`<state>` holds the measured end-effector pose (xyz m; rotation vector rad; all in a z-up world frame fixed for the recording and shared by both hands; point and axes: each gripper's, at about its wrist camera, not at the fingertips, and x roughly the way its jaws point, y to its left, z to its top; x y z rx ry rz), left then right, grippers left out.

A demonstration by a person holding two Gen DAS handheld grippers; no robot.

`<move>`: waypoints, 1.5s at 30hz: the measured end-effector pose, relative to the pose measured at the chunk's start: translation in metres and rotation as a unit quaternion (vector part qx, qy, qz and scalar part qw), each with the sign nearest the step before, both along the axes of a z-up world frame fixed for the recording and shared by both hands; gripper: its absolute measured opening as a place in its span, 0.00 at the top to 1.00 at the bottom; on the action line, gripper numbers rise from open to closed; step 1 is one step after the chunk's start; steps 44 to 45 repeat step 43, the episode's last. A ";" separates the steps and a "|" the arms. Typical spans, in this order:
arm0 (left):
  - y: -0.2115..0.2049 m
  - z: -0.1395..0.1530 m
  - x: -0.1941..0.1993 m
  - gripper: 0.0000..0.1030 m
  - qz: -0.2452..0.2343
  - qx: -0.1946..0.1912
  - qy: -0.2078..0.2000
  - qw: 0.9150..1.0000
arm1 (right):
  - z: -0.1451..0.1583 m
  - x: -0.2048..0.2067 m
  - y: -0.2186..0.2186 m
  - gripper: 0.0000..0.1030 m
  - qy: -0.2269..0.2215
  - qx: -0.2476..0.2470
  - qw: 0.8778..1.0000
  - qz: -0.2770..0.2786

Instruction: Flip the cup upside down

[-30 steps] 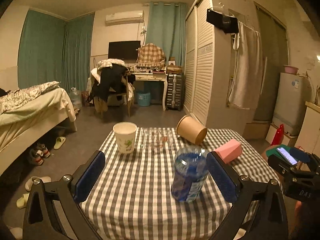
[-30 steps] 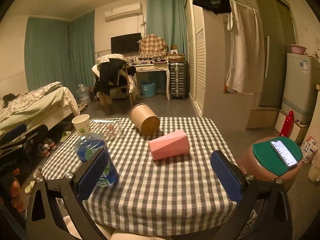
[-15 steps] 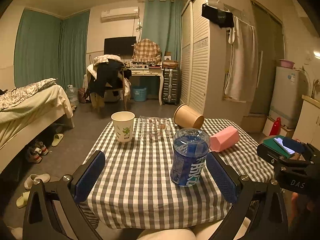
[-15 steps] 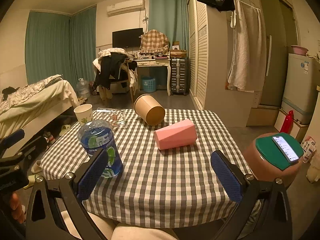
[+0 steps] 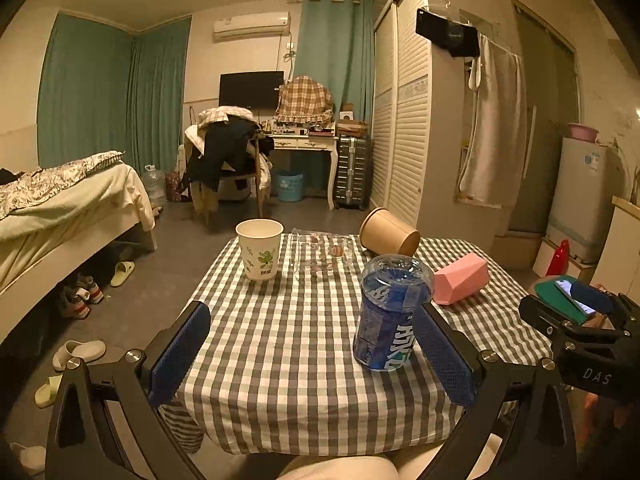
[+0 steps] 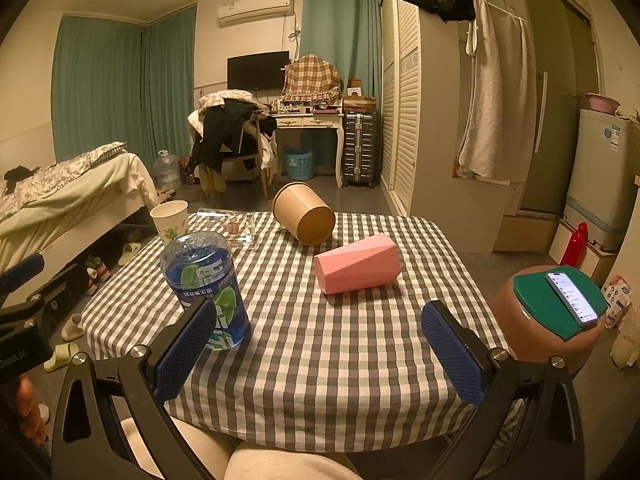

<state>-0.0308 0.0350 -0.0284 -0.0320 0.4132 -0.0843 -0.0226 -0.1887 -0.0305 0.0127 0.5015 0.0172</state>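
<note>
Standing upright near the bench's [image 6: 360, 380] front left, the blue cup [image 6: 208, 288] sits clear of both wide-open jaws. Behind it lie a pink cup [image 6: 356, 268], brown paper cup [image 6: 306, 214], clear glass [image 5: 320, 252] and upright white cup [image 5: 259, 249].

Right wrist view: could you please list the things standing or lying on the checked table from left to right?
White paper cup → blue plastic cup → brown paper tub on its side → pink cup on its side. The clear glass lying behind overlaps the blue cup's span, so it is left out.
</note>
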 end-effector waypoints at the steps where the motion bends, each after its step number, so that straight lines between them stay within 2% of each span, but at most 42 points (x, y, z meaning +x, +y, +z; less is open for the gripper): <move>1: -0.001 0.000 0.000 0.00 0.000 0.001 0.001 1.000 | 0.000 0.000 0.000 0.00 -0.001 0.000 1.000 0.000; 45: -0.002 -0.006 0.000 0.00 0.001 0.001 0.007 1.000 | -0.001 0.003 0.007 0.00 0.001 -0.004 1.000 0.012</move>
